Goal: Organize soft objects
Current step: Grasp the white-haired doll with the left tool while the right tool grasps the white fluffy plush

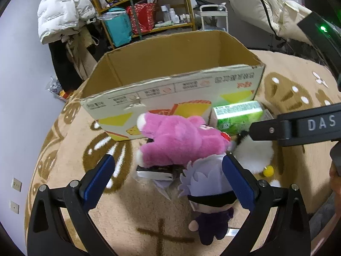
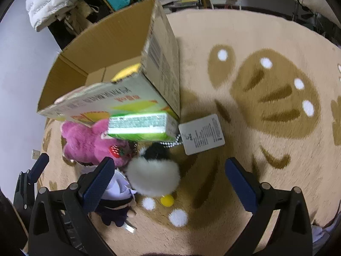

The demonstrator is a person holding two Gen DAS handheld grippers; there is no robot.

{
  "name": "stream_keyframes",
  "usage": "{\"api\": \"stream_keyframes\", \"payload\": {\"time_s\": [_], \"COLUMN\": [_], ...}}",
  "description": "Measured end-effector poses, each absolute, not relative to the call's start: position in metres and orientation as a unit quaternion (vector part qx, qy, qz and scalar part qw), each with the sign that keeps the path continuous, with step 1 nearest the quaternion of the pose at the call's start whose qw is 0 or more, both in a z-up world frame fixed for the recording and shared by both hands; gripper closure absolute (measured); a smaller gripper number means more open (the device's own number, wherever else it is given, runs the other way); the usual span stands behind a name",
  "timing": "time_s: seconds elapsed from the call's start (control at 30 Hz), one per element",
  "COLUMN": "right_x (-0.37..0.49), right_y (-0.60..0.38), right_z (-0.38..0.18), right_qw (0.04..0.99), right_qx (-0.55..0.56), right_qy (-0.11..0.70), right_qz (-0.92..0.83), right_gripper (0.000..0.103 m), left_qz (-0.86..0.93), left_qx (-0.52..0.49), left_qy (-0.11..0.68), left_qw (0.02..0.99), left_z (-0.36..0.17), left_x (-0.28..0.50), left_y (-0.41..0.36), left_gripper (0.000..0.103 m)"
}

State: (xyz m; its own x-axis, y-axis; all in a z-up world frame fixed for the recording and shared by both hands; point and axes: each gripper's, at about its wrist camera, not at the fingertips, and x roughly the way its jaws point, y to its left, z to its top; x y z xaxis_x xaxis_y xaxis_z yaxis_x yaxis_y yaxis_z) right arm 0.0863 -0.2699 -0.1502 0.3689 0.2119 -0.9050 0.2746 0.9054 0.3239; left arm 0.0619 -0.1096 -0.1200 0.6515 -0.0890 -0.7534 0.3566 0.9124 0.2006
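Two open claws are held over a patterned carpet (image 2: 213, 42) where soft toys wait to be sorted. At about nine o'clock in the right wrist view a pink plush bear (image 2: 89, 143) with a strawberry patch is seen lying against the front wall of an open cardboard box (image 2: 119, 42); just below it the left claw (image 1: 168, 172), jaws spread and empty, is poised over the bear and a pale-haired doll in dark clothes (image 1: 204, 194). Toward the centre, a green carton (image 2: 138, 125) rests against the box, and a white-and-black fluffy toy (image 2: 153, 177) with a yellow foot lies between the spread, empty jaws of the right claw (image 2: 170, 181). A printed white tag (image 2: 201, 133) on a bead chain sits at about one o'clock from it. The pick-up stage is judged to be in hand; lowering and closing on a toy is called for next. "DAS" is readable on the right claw's arm; the box print cannot be made out.
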Motion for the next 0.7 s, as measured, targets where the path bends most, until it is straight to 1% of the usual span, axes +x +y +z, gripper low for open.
{"api": "stream_keyframes", "payload": {"time_s": [0.37, 0.4, 0.43, 0.5, 0.7], "right_x": [0.093, 0.094, 0.096, 0.097, 0.099], "right_y": [-0.265, -0.264, -0.262, -0.258, -0.253], "right_z": [-0.172, -0.174, -0.177, -0.184, -0.188], "right_qw": [0.768, 0.766, 0.763, 0.753, 0.750], "right_qx": [0.233, 0.233, 0.235, 0.241, 0.235], "right_qy": [0.596, 0.599, 0.602, 0.612, 0.619], "right_qz": [0.004, 0.007, 0.011, 0.021, 0.019], "right_gripper": [0.000, 0.004, 0.013, 0.022, 0.024], "left_qz": [-0.147, -0.147, -0.147, -0.149, -0.155], "left_qx": [0.213, 0.214, 0.214, 0.211, 0.208], "left_qy": [0.417, 0.419, 0.421, 0.426, 0.436], "left_qw": [0.871, 0.870, 0.869, 0.867, 0.862], "left_z": [-0.140, -0.141, -0.143, -0.145, -0.150], "left_x": [0.054, 0.054, 0.054, 0.055, 0.057], "left_y": [-0.132, -0.133, -0.134, -0.133, -0.133], "left_gripper": [0.003, 0.003, 0.003, 0.003, 0.003]}}
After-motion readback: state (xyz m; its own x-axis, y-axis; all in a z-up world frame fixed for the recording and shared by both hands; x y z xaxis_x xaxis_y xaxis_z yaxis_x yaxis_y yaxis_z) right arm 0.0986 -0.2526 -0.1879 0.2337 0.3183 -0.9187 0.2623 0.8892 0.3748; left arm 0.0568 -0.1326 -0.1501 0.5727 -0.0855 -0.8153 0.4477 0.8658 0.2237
